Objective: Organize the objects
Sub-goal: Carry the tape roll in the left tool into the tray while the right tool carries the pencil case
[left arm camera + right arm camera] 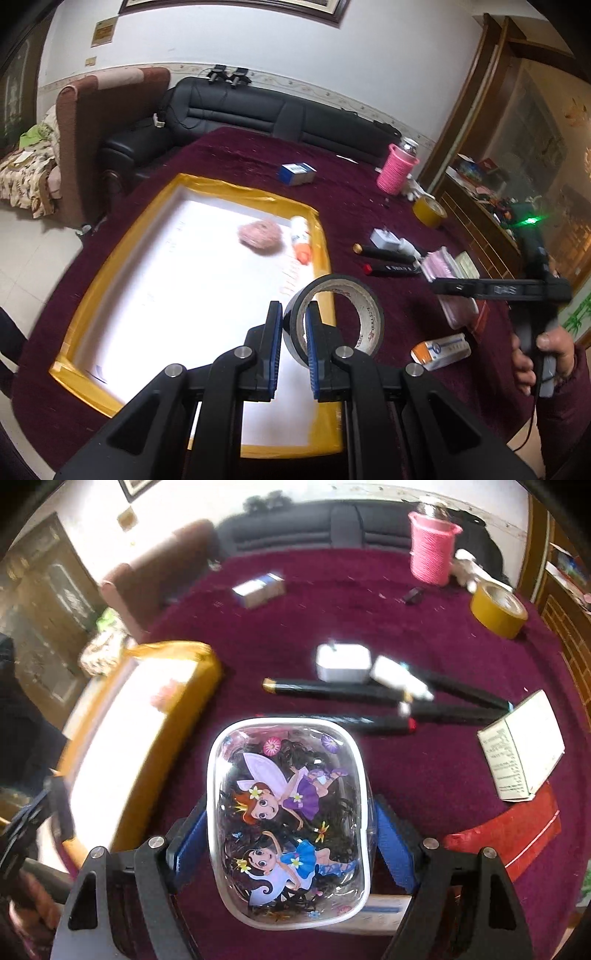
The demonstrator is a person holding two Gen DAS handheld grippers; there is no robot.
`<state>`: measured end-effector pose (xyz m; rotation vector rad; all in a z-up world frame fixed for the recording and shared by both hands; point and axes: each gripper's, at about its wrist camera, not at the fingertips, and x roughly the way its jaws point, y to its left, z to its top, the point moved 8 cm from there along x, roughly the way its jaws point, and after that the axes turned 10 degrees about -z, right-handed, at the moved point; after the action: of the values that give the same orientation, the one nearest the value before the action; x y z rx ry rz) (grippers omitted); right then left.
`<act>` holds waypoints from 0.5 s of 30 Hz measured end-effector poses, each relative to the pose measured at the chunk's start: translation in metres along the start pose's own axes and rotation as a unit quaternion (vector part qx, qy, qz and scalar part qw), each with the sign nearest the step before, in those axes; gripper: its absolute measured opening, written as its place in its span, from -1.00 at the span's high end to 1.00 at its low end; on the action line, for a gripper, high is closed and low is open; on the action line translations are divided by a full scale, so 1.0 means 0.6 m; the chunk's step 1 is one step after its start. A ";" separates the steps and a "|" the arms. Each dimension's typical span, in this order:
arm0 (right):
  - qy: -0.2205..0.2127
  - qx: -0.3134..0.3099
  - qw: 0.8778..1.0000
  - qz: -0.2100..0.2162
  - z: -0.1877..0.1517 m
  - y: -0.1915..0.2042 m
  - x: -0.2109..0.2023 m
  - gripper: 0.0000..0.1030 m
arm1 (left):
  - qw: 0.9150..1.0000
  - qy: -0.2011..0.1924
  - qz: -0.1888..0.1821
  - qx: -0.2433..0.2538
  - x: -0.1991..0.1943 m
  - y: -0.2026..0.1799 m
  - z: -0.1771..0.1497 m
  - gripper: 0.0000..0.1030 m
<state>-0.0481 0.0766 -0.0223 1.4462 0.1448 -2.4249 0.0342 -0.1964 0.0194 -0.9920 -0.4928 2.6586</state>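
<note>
Left wrist view has the left gripper [293, 325] pinching the wall of a black tape roll [334, 317], one blue pad outside the ring and one inside, pressed close together. The roll is held up on edge over the near right corner of a white sheet with a yellow taped border [325, 243] — that sheet lies on the dark red tablecloth [236, 155]. On the sheet's far right part sit a pink scrubby-looking ball [258, 236] and a white tube with an orange cap [300, 238], just beside each other.

Right wrist view: the right gripper [291, 843] has its fingers spread wide around a clear pouch with cartoon fairies [290, 823]. Both blue pads sit right at the pouch's sides, so it looks gripped, and the pouch looks lifted off the cloth — hard to be sure of that with the blur. Beyond it lie black markers [332, 690], a white charger [343, 662], a yellow tape roll [498, 609] and a bottle in a pink knitted sleeve [432, 552]. A white printed box [524, 746] rests on a red packet [517, 830] to the right.
</note>
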 end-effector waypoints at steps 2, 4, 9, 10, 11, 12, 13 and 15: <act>-0.007 -0.002 1.000 0.025 0.009 0.033 -0.015 -0.67 | 1.000 -0.004 0.021 0.009 -0.010 0.014 0.019 0.78; -0.011 -0.002 0.999 0.052 0.017 0.068 -0.024 -0.68 | 0.999 -0.009 0.042 0.026 -0.016 0.026 0.039 0.78; -0.012 -0.006 0.995 0.097 0.036 0.148 -0.024 -0.68 | 0.996 -0.011 0.074 0.043 -0.006 0.061 0.080 0.78; -0.011 -0.007 0.995 0.103 0.040 0.166 -0.021 -0.68 | 0.996 -0.009 0.081 0.044 0.000 0.069 0.087 0.78; -0.009 -0.009 0.994 0.110 0.042 0.183 -0.018 -0.68 | 0.995 -0.008 0.085 0.045 0.007 0.078 0.095 0.78; -0.008 -0.011 0.993 0.116 0.045 0.199 -0.014 -0.68 | 0.995 -0.006 0.089 0.047 0.013 0.085 0.101 0.78; -0.007 -0.015 0.993 0.120 0.048 0.216 -0.010 -0.68 | 0.994 -0.004 0.095 0.051 0.020 0.092 0.107 0.78; -0.009 -0.023 0.992 0.124 0.055 0.248 -0.001 -0.68 | 0.992 0.001 0.107 0.059 0.038 0.106 0.120 0.78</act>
<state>-0.0286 -0.0720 0.0050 1.3351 0.0152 -2.2199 -0.0387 -0.2621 0.0316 -1.0672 -0.2356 2.8352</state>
